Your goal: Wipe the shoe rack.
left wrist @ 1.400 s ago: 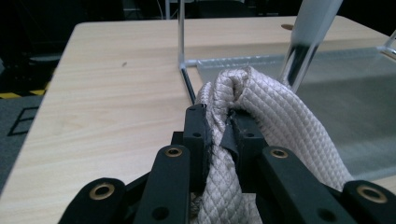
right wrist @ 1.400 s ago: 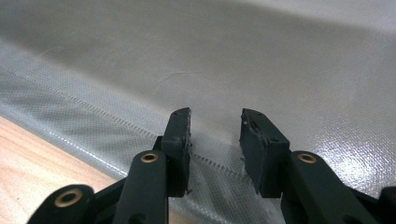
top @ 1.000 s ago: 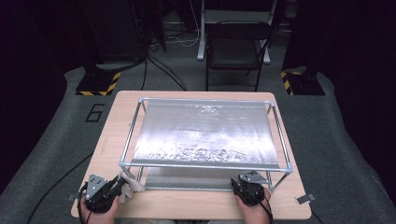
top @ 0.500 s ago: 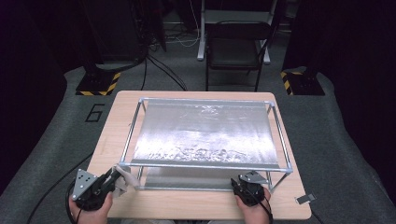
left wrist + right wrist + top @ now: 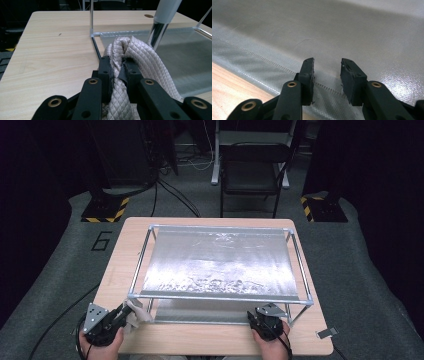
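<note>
A beige quilted cloth [image 5: 142, 55] bunches up between the jaws of my left gripper [image 5: 116, 66], which is shut on it. From above, that left gripper [image 5: 124, 314] sits at the table's near left corner, and the cloth [image 5: 140, 312] hangs just by the front left post of a metal frame [image 5: 220, 296]. A silvery sheet [image 5: 220, 260] is stretched over the frame's top, and a second grey sheet [image 5: 337, 32] lies on the table beneath it. My right gripper [image 5: 327, 67] is open over that lower sheet's stitched near edge, with nothing between its jaws. It rests at the frame's front right [image 5: 262, 314].
The wooden table [image 5: 200, 340] has bare strips at the left and the front. The frame's thin posts [image 5: 160, 27] and rails stand close to both grippers. A small metal clip [image 5: 326, 333] lies at the table's near right corner. A chair [image 5: 252, 170] stands beyond the far edge.
My left gripper has shifted slightly to the left and turned a little, carrying the cloth along. The right gripper has not moved.
</note>
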